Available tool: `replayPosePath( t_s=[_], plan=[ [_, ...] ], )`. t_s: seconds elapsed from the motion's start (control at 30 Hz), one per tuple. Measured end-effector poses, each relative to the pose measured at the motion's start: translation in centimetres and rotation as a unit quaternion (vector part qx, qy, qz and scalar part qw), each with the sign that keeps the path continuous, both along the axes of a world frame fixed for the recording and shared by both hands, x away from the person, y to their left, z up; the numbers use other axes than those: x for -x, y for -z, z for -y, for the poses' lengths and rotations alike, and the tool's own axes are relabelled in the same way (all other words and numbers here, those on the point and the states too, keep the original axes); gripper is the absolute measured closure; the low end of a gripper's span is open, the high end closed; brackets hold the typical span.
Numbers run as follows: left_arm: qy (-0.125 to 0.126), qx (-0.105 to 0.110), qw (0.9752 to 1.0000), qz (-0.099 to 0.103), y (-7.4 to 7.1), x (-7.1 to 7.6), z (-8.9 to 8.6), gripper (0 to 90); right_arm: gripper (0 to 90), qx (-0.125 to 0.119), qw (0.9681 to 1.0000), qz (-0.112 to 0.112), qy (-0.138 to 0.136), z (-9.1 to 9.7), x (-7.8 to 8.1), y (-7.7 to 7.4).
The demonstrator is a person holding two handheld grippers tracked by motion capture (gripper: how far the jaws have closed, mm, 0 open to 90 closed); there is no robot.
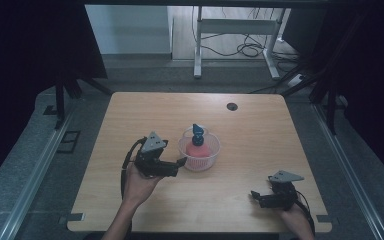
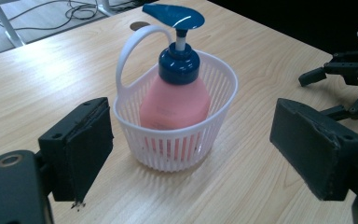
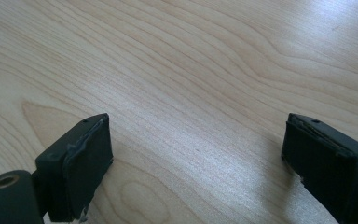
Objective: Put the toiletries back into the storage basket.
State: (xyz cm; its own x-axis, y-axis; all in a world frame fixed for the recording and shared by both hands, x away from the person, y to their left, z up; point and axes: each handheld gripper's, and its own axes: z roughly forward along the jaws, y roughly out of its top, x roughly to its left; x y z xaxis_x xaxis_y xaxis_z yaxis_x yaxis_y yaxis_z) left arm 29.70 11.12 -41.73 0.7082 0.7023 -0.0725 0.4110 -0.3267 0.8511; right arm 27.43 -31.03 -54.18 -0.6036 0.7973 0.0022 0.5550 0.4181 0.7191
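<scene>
The wooden table [image 1: 250,130] carried a white slatted basket [image 1: 200,152] near its middle, and a pink pump bottle [image 1: 197,146] stood upright inside it, probably kept there so the handle could carry both. The left gripper [image 1: 180,162] sat just left of the basket, jaws spread wide and empty. The left gripper view revealed the basket's looped handle [image 2: 135,49]. The right gripper [image 1: 255,196] waited near the right corner, agape over bare wood.

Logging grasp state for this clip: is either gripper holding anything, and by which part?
Nothing is held. The left gripper is open facing the white basket; the right gripper is open over bare table.
</scene>
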Motion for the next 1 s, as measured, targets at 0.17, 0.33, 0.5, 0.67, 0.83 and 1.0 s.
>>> replayPosePath(
  t_s=[0.17, 0.33, 0.5, 0.67, 0.83, 1.0],
  plan=[
    [-0.001, -0.002, 1.0, 0.0, 0.4, 0.4, -0.6, 12.9, 8.2, 0.0, 1.0, 0.0, 0.0, 0.0, 0.0, 0.0],
    [0.0, -0.004, 1.0, 0.003, 0.6, 0.9, -1.2, 12.8, 8.2, 0.0, 1.0, 0.0, 0.0, 0.0, 0.0, 0.0],
    [-0.003, -0.006, 1.0, 0.004, 0.8, 1.4, -1.8, 12.7, 8.2, 0.001, 1.0, 0.0, 0.0, 0.0, 0.0, 0.0],
    [-0.003, -0.009, 1.0, 0.002, 1.1, 2.0, -2.4, 12.8, 8.2, 0.0, 1.0, 0.0, 0.0, 0.0, 0.0, 0.0],
    [-0.006, -0.016, 0.9999, 0.003, 1.3, 2.6, -2.9, 12.7, 8.2, 0.001, 1.0, 0.001, -0.001, 0.0, 0.0, 0.0],
    [-0.008, -0.014, 0.9999, 0.001, 1.7, 3.1, -3.3, 12.8, 8.2, 0.0, 1.0, 0.0, 0.0, 0.0, 0.0, 0.0]
  ],
)
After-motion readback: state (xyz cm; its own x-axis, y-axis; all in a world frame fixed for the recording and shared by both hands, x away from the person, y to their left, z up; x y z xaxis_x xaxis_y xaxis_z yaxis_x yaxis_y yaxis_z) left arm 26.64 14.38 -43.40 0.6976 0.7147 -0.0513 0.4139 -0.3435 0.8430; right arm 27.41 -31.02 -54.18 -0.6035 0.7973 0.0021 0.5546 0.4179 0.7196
